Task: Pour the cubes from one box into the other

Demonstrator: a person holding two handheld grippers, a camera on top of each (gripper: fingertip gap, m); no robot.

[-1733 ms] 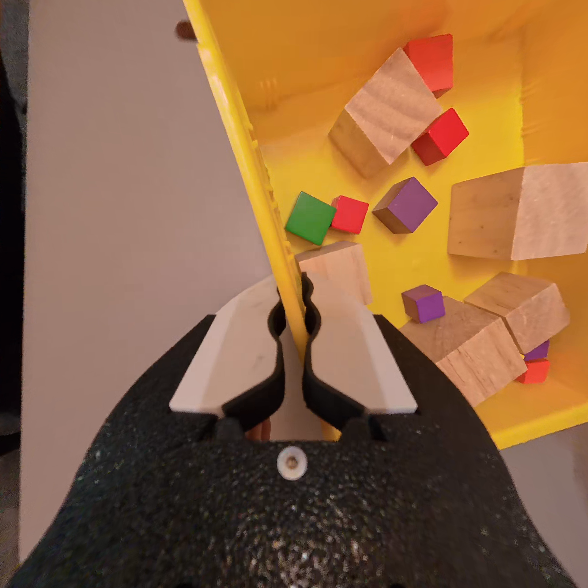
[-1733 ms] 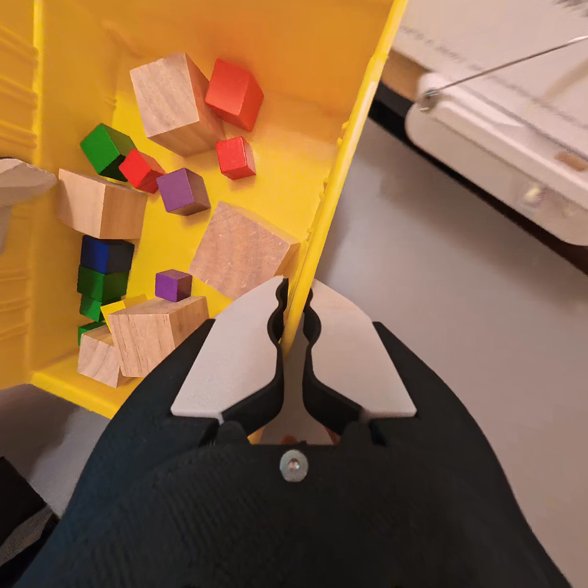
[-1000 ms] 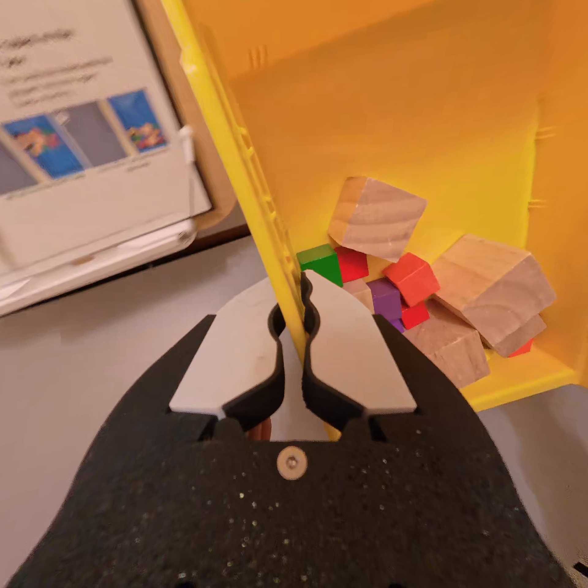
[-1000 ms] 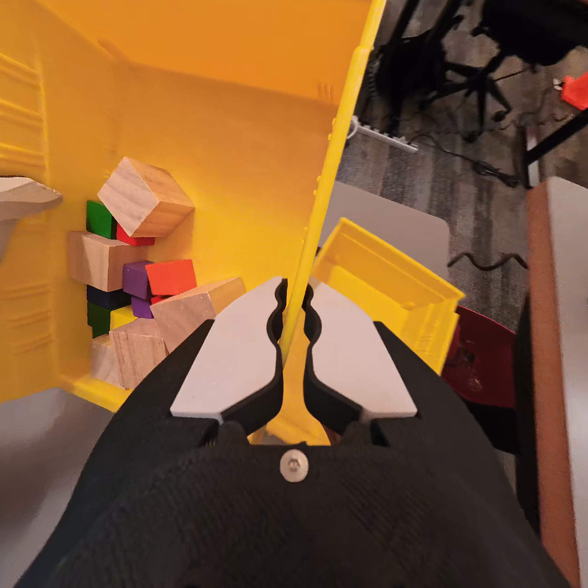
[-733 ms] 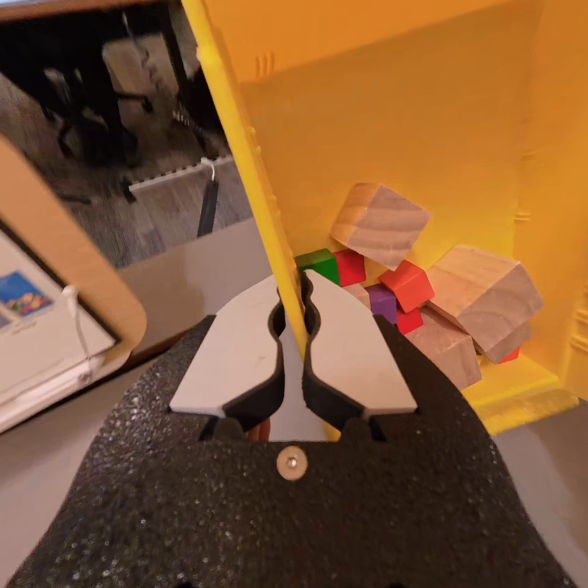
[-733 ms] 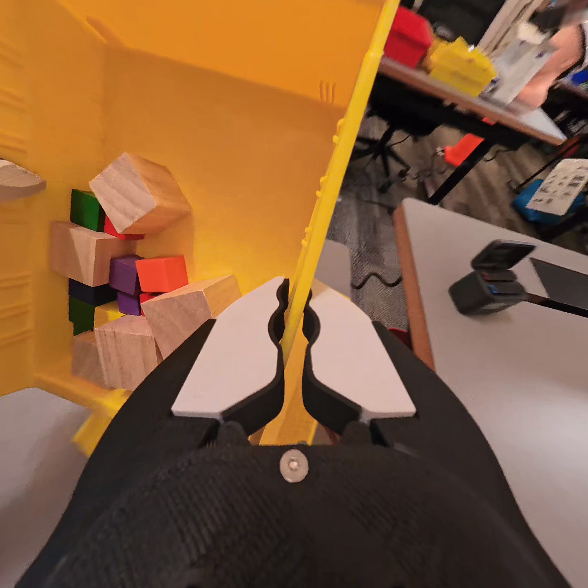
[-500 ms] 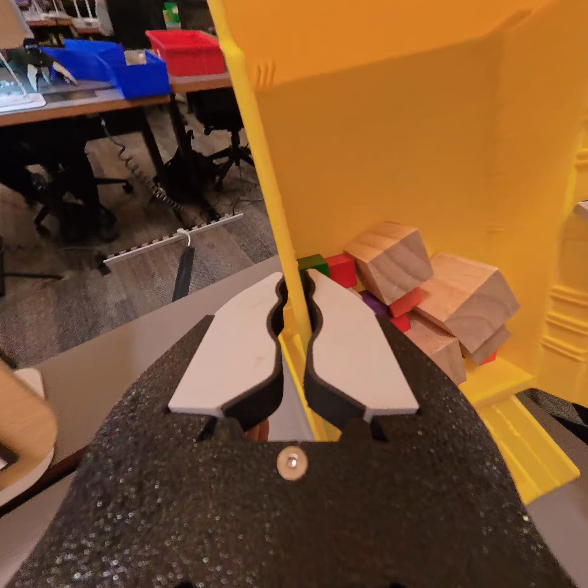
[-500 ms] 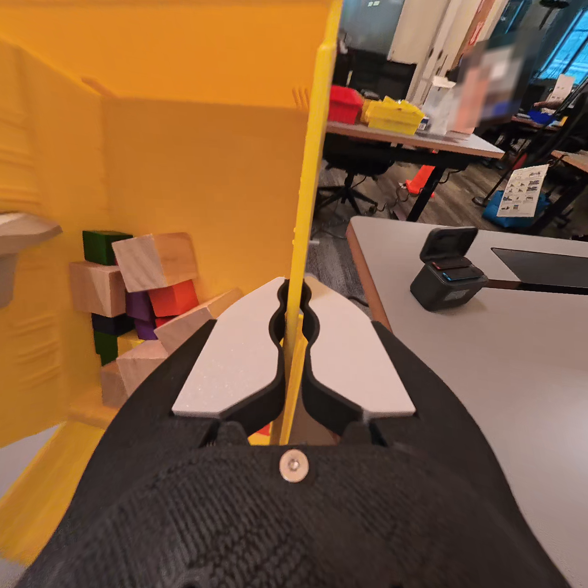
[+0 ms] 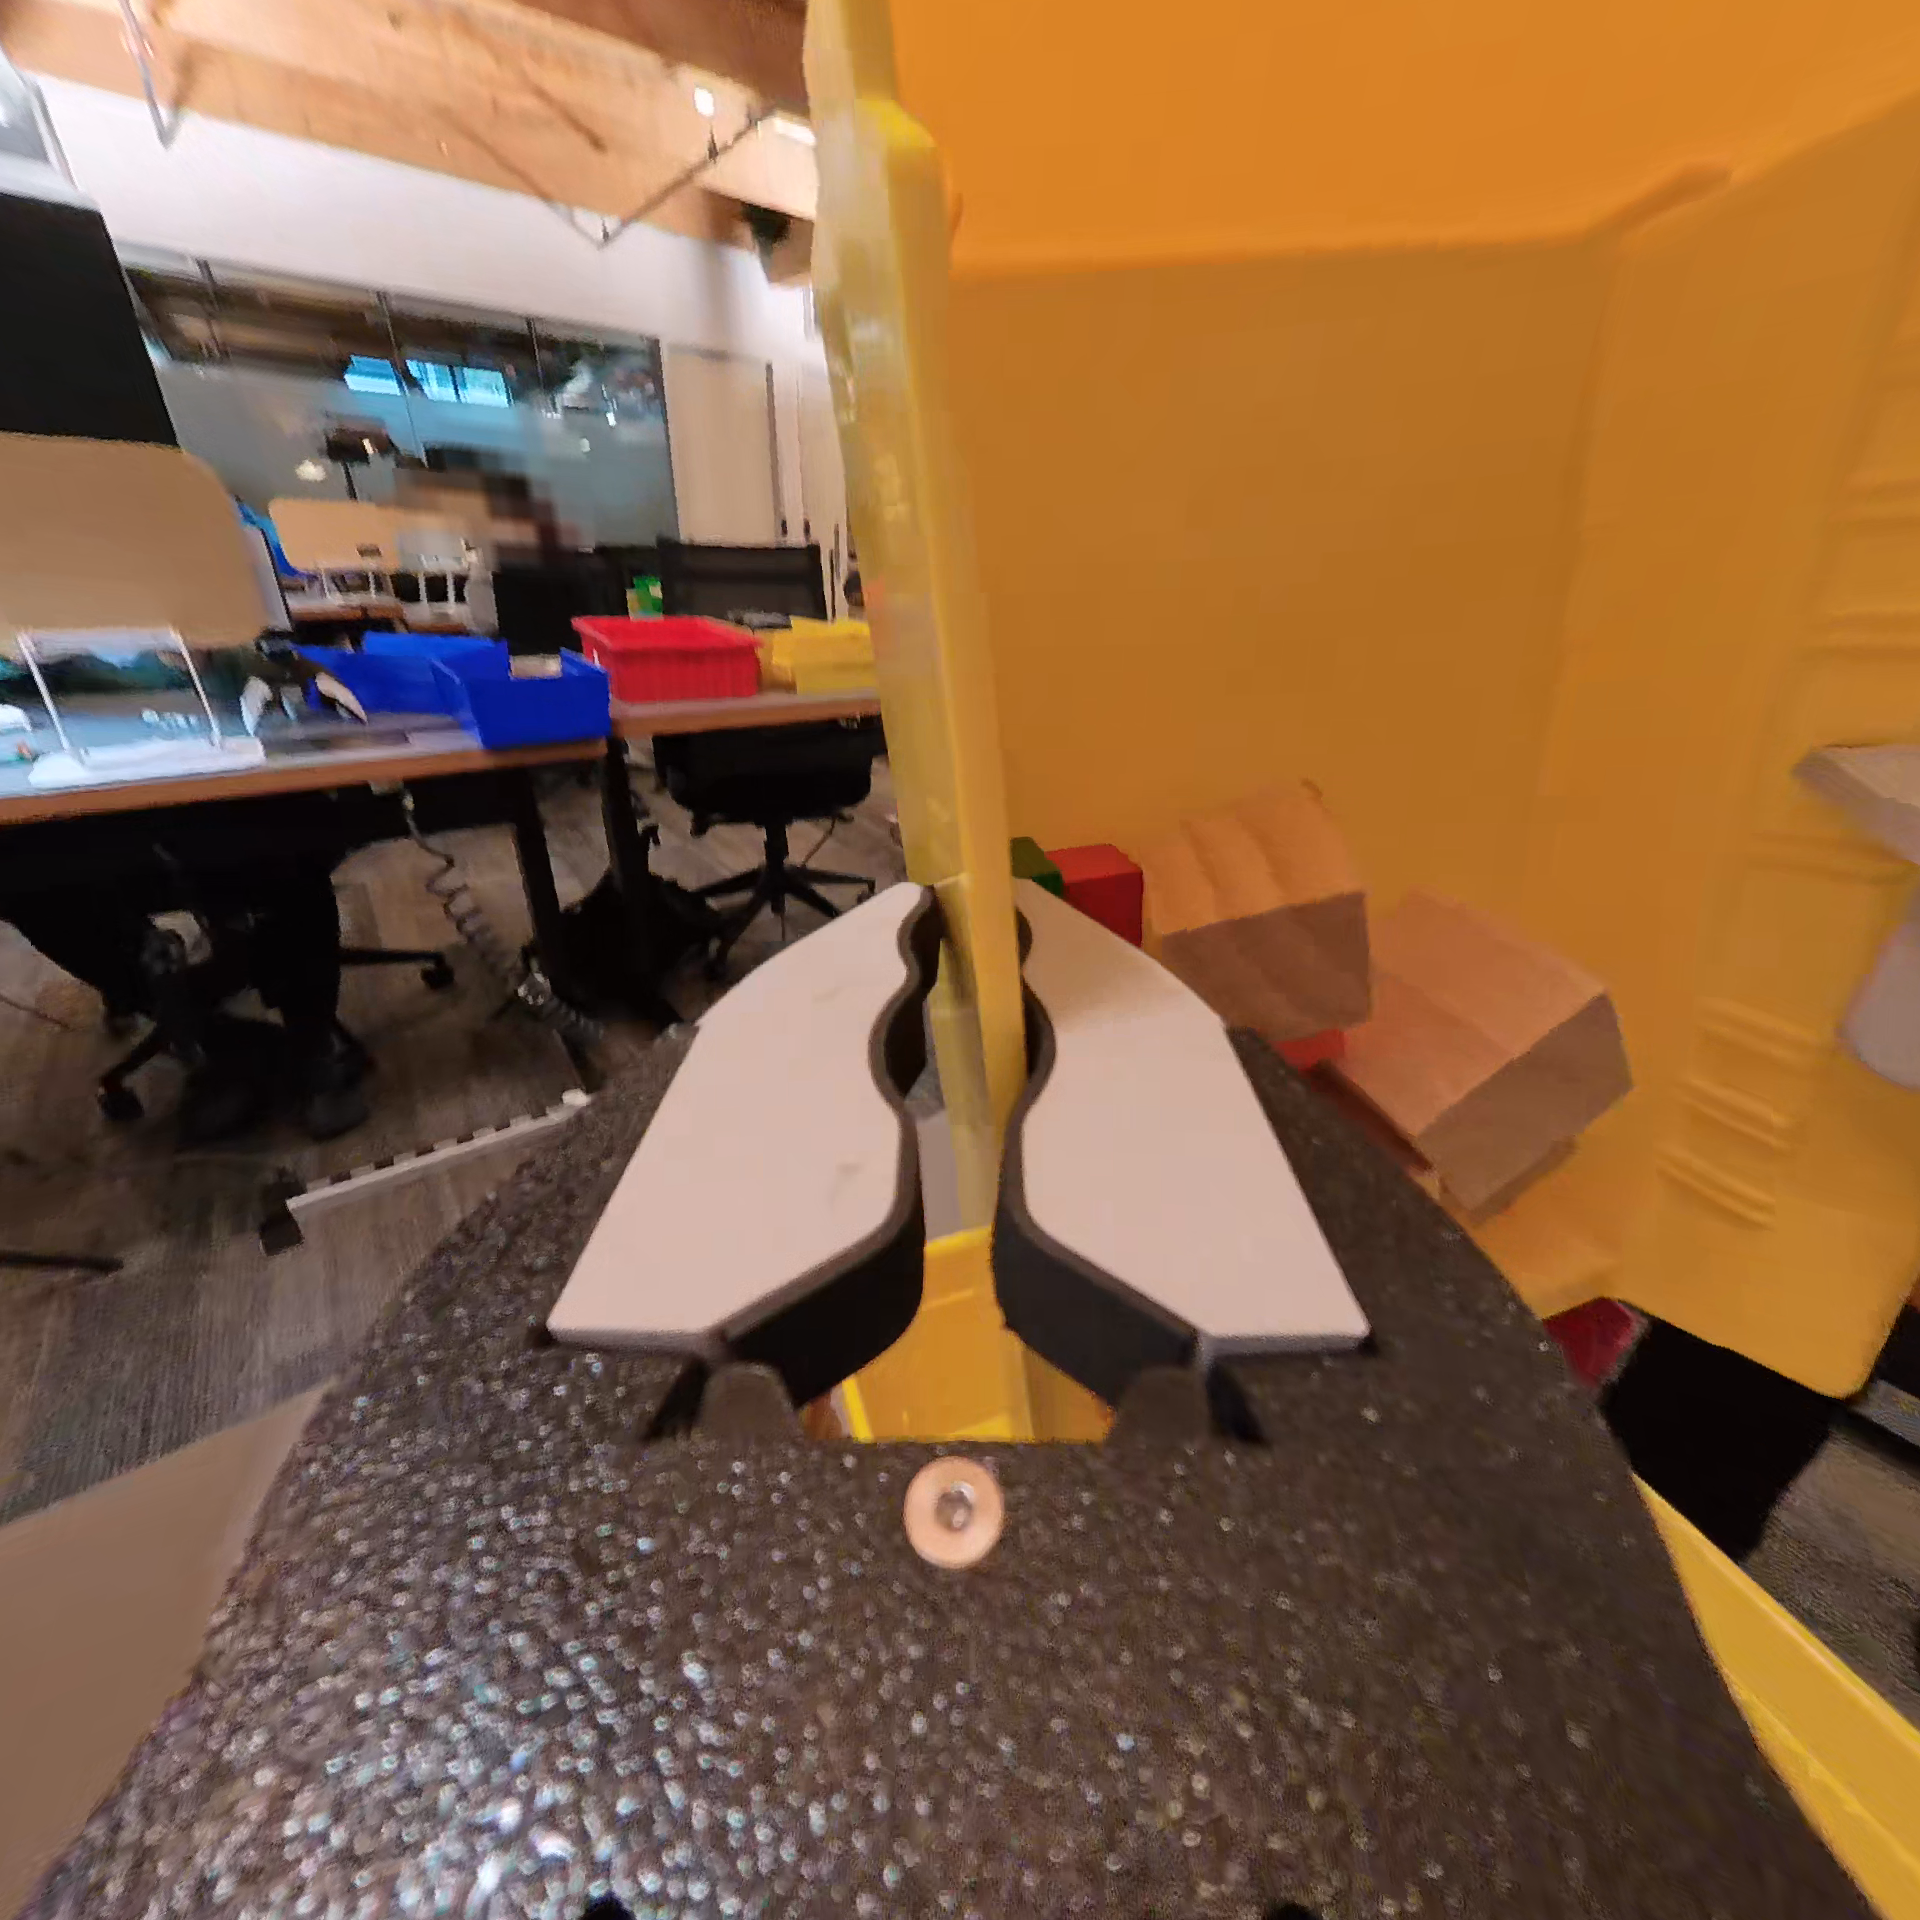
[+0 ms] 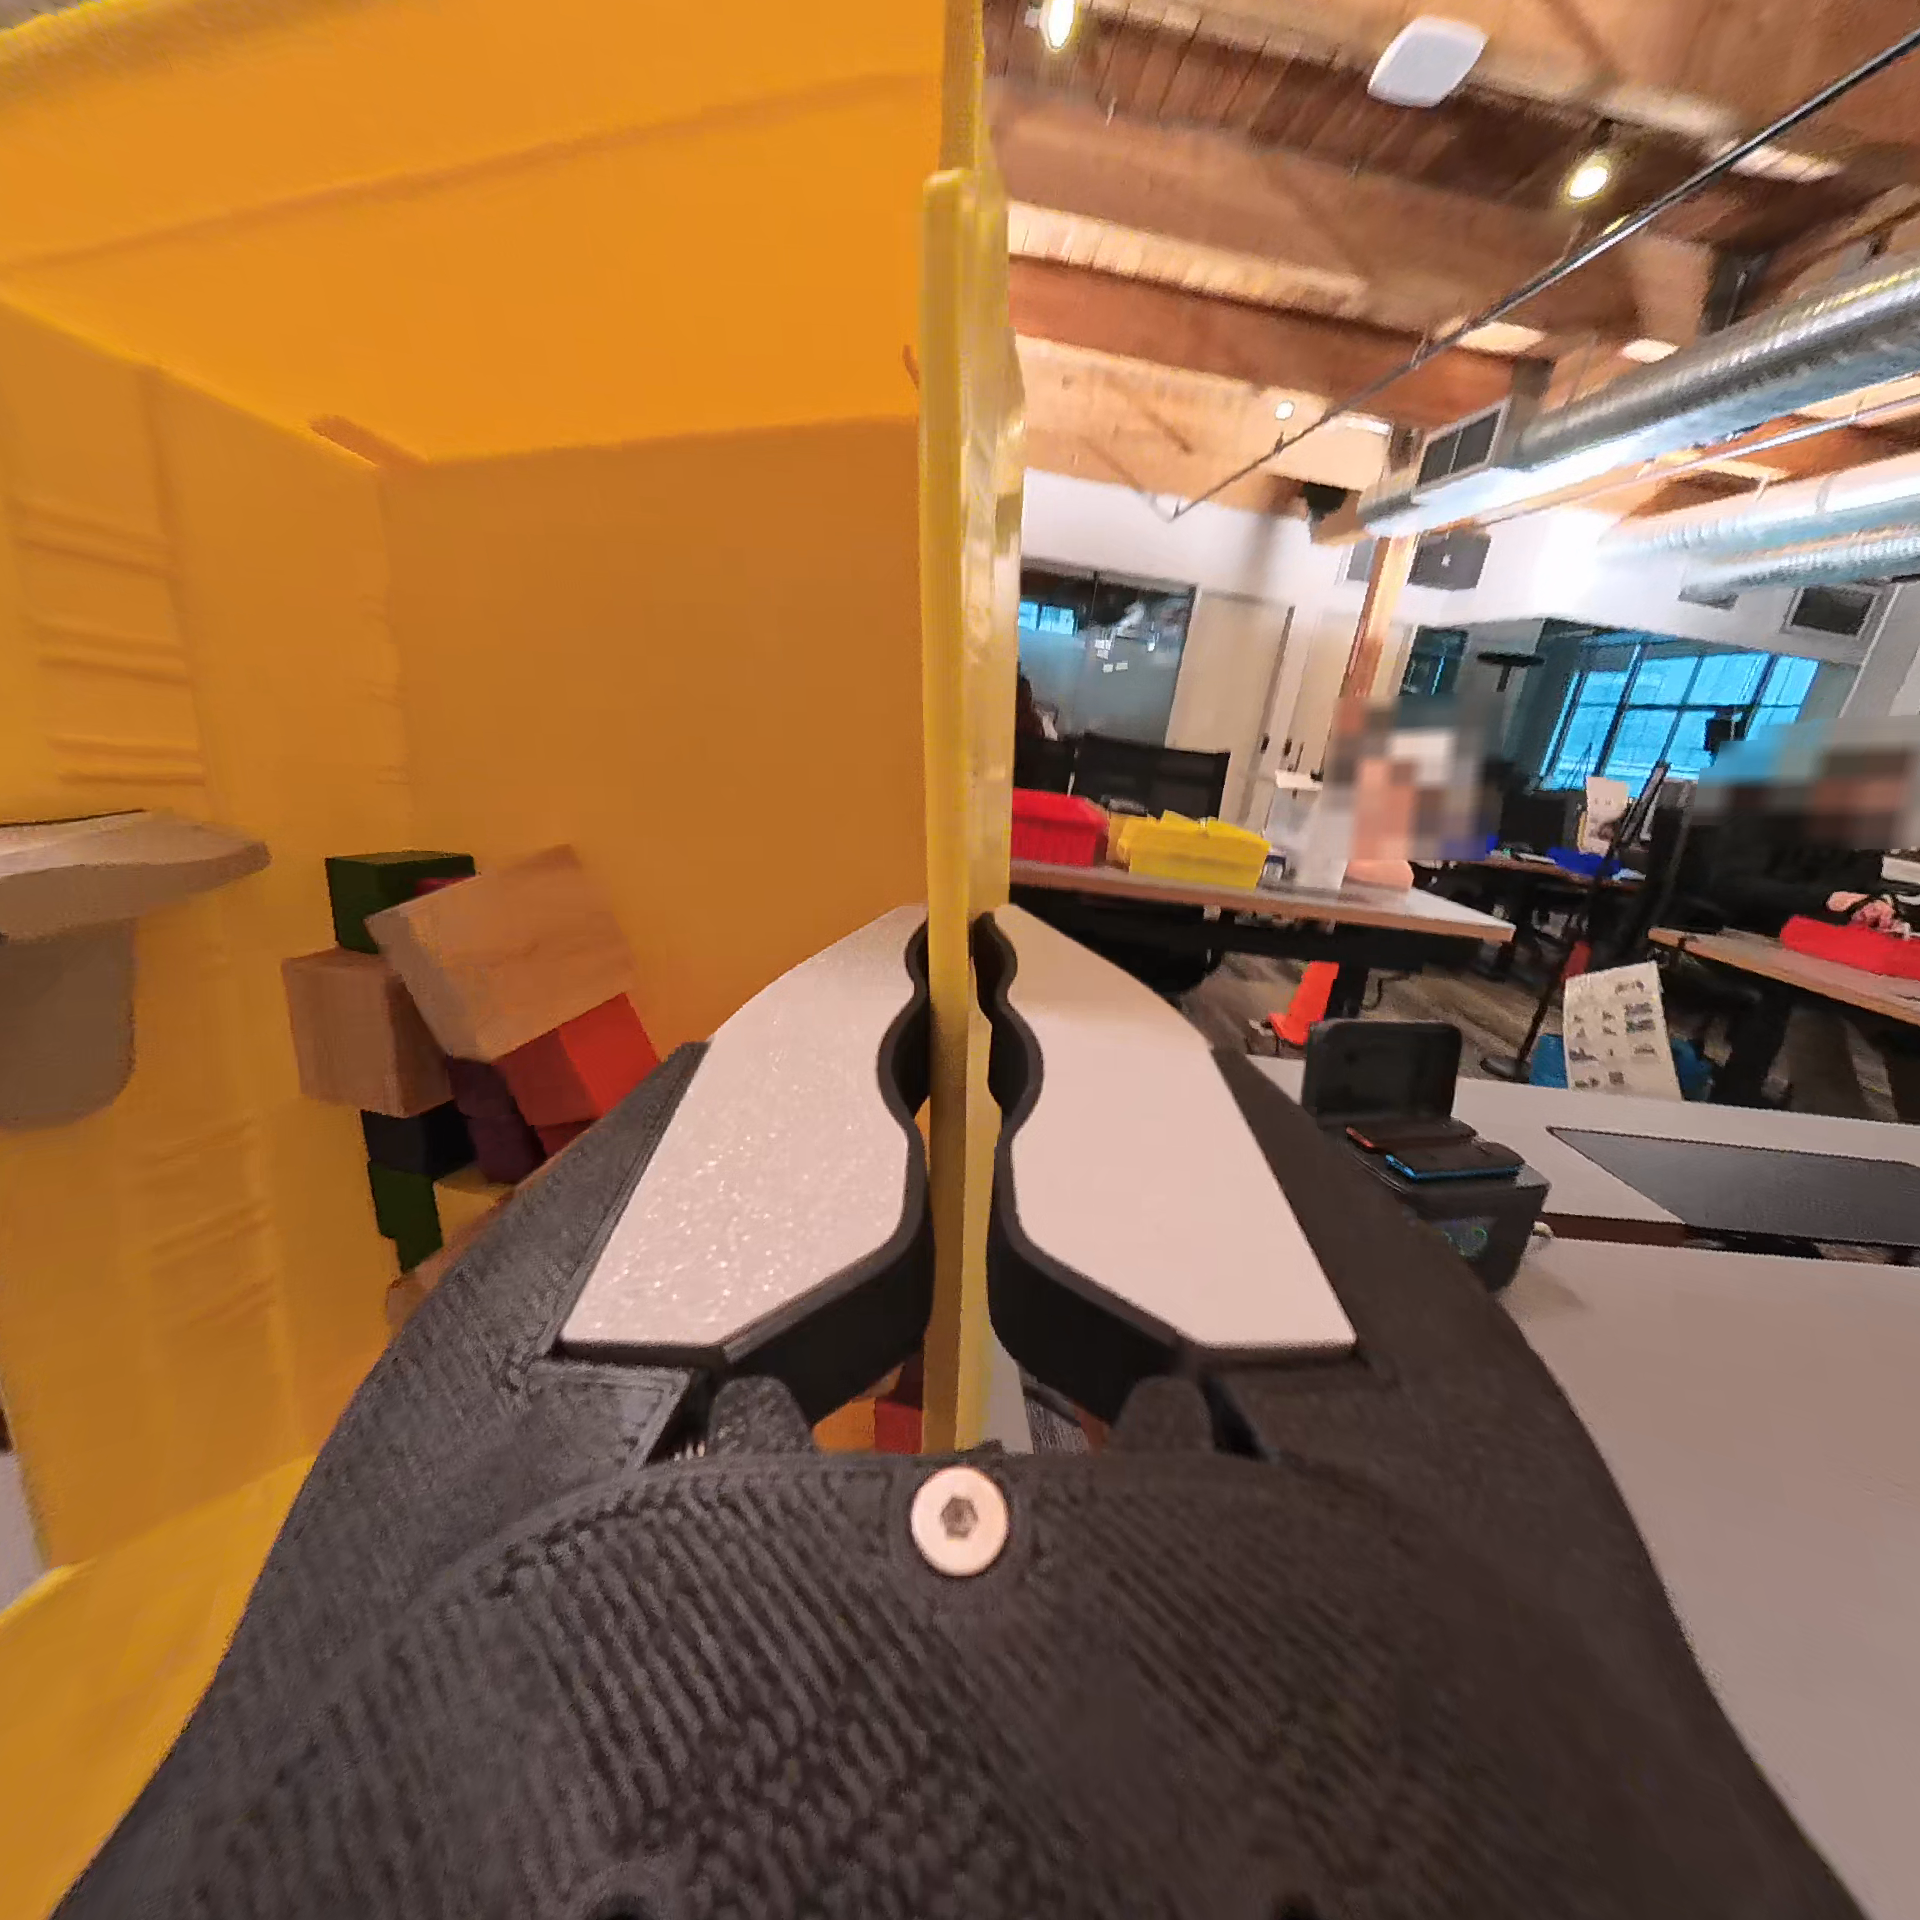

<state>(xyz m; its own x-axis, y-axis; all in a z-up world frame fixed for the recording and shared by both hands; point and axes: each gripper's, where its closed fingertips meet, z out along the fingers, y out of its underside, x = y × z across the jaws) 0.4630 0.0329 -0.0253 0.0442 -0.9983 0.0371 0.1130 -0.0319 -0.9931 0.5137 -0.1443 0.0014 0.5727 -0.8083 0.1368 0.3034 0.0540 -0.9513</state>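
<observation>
I hold a yellow box [image 9: 1299, 520] by two opposite walls, tipped steeply on end. My left gripper [image 9: 971, 904] is shut on its left wall and my right gripper [image 10: 954, 920] on its right wall [image 10: 961, 623]. Wooden cubes [image 9: 1262, 935], a red cube [image 9: 1096, 894] and a green cube [image 9: 1029, 862] are piled at the box's low end. The right wrist view shows the same pile: a wooden cube [image 10: 499, 956], green [image 10: 390, 894], red [image 10: 582, 1060] and purple [image 10: 488, 1112] cubes. The rim of a second yellow box [image 9: 1829, 1725] lies below. A red cube [image 9: 1590, 1340] shows under the held box's low edge.
A grey table [image 10: 1714, 1455] to the right carries a black case [image 10: 1423, 1132] and a dark mat [image 10: 1745, 1184]. Beyond it are desks with blue bins [image 9: 520, 696] and a red bin [image 9: 665, 655], office chairs [image 9: 769, 790] and seated people.
Both grippers have tipped the box much further, so the views swing up from the table to the room. The cubes have slid from the box floor into a pile at its low end.
</observation>
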